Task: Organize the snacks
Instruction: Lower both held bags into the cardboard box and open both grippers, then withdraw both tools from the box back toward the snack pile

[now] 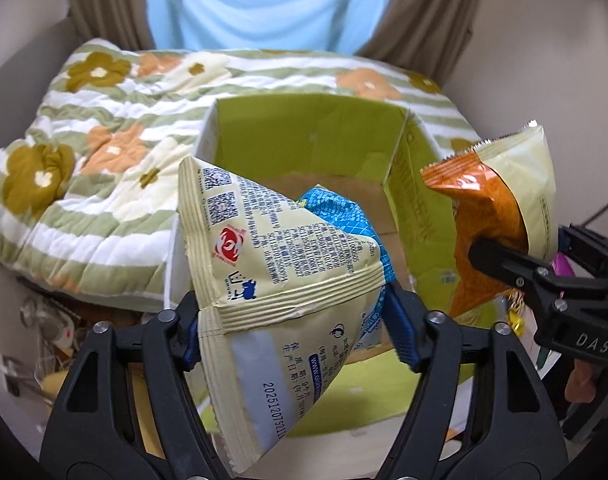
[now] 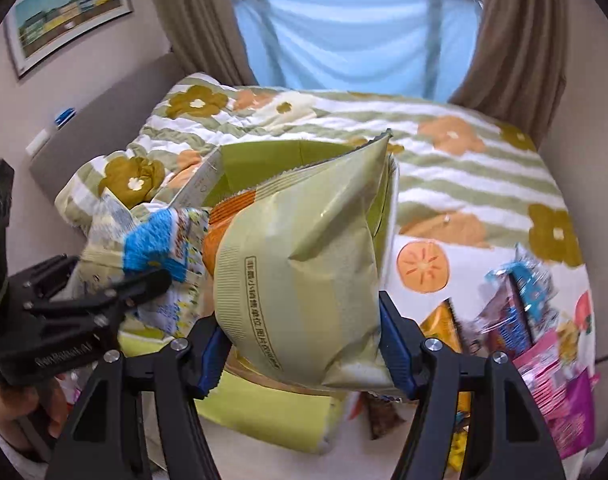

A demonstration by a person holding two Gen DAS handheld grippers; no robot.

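A: Start with the left wrist view. What is the left claw (image 1: pixel 295 320) doing?

B: It is clenched on a cream and blue snack bag (image 1: pixel 279 256), with the blue pads pressing both sides of the bag's lower part. The bag's printed back faces the camera and it hangs over the open cardboard box (image 1: pixel 304 136), whose inside walls are green.

A: And the box itself?

B: It sits on the bed, against a flowered quilt (image 1: pixel 95 152) striped in green and white. Its brown floor shows behind the bag.

A: Is the other claw in that view?

B: Yes, at the right edge. The right claw (image 1: pixel 520 248) grasps an orange and cream snack bag (image 1: pixel 500 208), held upright just outside the box's right wall.

A: Now the right wrist view.

B: The right claw (image 2: pixel 304 344) is closed around that same orange and cream snack bag (image 2: pixel 304 264), its pale back filling the middle of the picture. The bag is in front of the box (image 2: pixel 263 156), so only the far green wall and a white edge show.

A: The left side?

B: The left claw (image 2: pixel 115 276) comes in from the left, gripping the cream and blue snack bag (image 2: pixel 155 248) beside the box, though that bag is blurred.

A: Anything else?

B: A heap of loose snack packets (image 2: pixel 532 320) lies on the bed to the right, well apart from the box. Brown curtains (image 2: pixel 516 28) frame a blue cloth behind.
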